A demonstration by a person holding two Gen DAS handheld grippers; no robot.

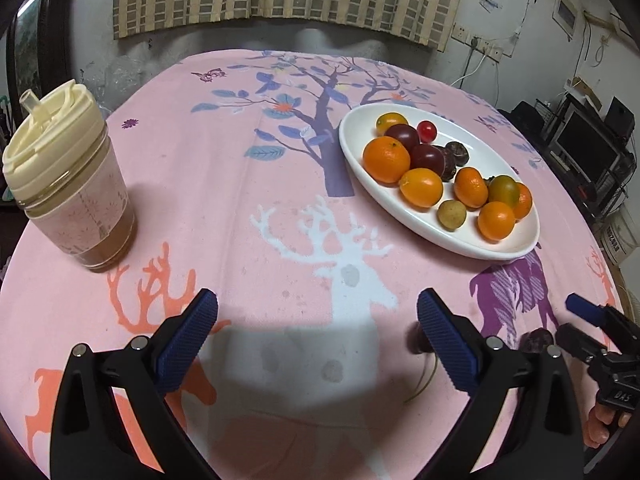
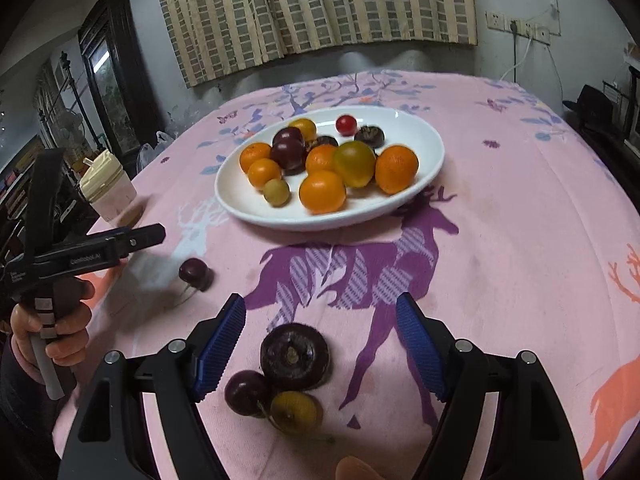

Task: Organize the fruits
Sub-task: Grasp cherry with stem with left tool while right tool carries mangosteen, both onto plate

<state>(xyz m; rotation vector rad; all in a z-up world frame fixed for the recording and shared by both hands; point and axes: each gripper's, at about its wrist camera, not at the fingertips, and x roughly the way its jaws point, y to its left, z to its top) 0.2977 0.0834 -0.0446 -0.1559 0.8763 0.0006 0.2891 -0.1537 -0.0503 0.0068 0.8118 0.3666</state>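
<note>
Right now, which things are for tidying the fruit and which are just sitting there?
For the job:
- white plate with its pile of fruit
- loose dark fruit on the cloth
- lone cherry
- left tool, right tool, both open

Just lying about:
- lidded cup
- patterned tablecloth

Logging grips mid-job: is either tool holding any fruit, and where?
Nothing held. Left tool and right tool are both open; the fruit lies on the cloth.

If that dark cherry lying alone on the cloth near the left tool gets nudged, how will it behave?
The dark cherry looks round and glossy, so it would probably roll, though the soft pink cloth should slow it. Its thin stem trails on the cloth and may make it pivot rather than run straight. It looks small and light, likely easy to bruise if squeezed.
</note>
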